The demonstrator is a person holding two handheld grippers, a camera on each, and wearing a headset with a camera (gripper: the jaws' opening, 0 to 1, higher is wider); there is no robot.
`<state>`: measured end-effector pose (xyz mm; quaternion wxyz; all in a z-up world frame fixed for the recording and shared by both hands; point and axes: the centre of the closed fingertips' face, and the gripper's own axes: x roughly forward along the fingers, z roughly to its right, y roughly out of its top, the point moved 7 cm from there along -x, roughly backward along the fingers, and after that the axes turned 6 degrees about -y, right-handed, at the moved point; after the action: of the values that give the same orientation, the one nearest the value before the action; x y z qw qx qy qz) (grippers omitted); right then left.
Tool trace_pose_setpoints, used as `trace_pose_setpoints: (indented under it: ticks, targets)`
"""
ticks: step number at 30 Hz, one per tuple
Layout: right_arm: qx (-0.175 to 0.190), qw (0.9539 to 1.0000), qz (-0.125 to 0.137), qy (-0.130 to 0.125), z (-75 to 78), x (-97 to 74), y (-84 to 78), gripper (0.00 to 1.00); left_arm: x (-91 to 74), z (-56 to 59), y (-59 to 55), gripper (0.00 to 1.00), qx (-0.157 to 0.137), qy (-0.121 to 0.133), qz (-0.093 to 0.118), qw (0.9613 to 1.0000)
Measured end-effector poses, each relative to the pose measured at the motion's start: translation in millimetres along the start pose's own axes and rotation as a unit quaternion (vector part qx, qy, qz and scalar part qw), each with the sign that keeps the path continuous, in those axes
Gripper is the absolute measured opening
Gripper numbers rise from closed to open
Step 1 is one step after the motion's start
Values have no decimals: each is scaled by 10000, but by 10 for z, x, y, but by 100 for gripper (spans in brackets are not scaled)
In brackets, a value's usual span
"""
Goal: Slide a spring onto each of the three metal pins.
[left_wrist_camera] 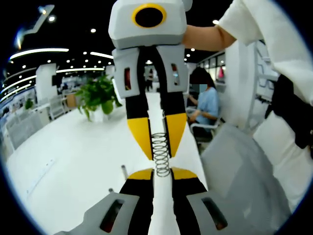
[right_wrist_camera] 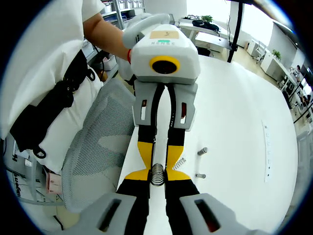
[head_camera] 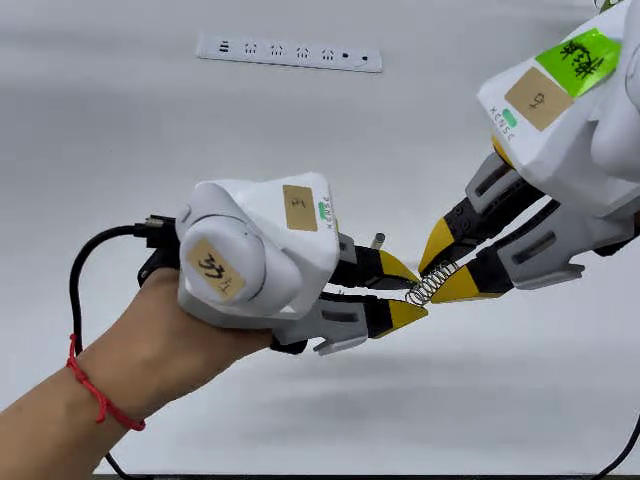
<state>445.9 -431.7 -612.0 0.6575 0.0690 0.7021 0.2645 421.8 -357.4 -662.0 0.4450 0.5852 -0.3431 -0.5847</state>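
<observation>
- The spring (head_camera: pixel 432 283) is in the air above the surface (head_camera: pixel 300 150). It bridges the two grippers just off centre in the head view, toward 3 o'clock.
- The right gripper (head_camera: pixel 450 268) comes in from 2 o'clock and is clenched on one end of the spring. Its own view shows the coil end-on, pinched between the yellow tips.
- The left gripper (head_camera: pixel 415 292) reaches in from 8 o'clock with its jaws drawn narrow around the other end. I cannot tell whether they actually press the coil.
- Risk: if both grippers pull or twist at once, the coil could stretch, kink or flick away (springs are light and lively).
- Risk: if one side lets go before the other has a firm hold, the spring would likely drop and roll.
- Risk: a pin (head_camera: pixel 377 240) stands just beyond the left gripper, at its 12 o'clock. The bulky jaws could knock it, and a spring held askew would catch on its tip.
- In the right gripper view, a far pin (right_wrist_camera: pixel 202 151) and a near pin (right_wrist_camera: pixel 200 175) stand bare at 4 o'clock. What looks like a second spring (right_wrist_camera: pixel 180 163) lies beside them.
- The surface is plain white. A power strip (head_camera: pixel 288 52) lies at 12 o'clock, and a black cable (head_camera: pixel 90 260) trails off at 9 o'clock.
- The room is an open office with ceiling lights. The left gripper view has a potted plant (left_wrist_camera: pixel 98 95) at 10 o'clock and a seated person (left_wrist_camera: pixel 203 105) toward 3 o'clock. The right gripper view has a mesh chair (right_wrist_camera: pixel 93 147) at 8 o'clock.
</observation>
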Motion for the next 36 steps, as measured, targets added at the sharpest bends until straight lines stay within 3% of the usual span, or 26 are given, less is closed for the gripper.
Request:
trace_pose_setpoints:
  ticks: [13,24,36]
  targets:
    - [332,9988,119,-333,121,-105,-43,12,-244,-81,-181,26,-353,487,51,9982]
    - [722,9940,95,-815,417,-127,-149,12,-516,-150,-416,46,-539,992,-103,9936]
    - [866,9901,-159,-1095,742,110,-267,12,-730,-248,-635,64,-704,1335,-220,9883]
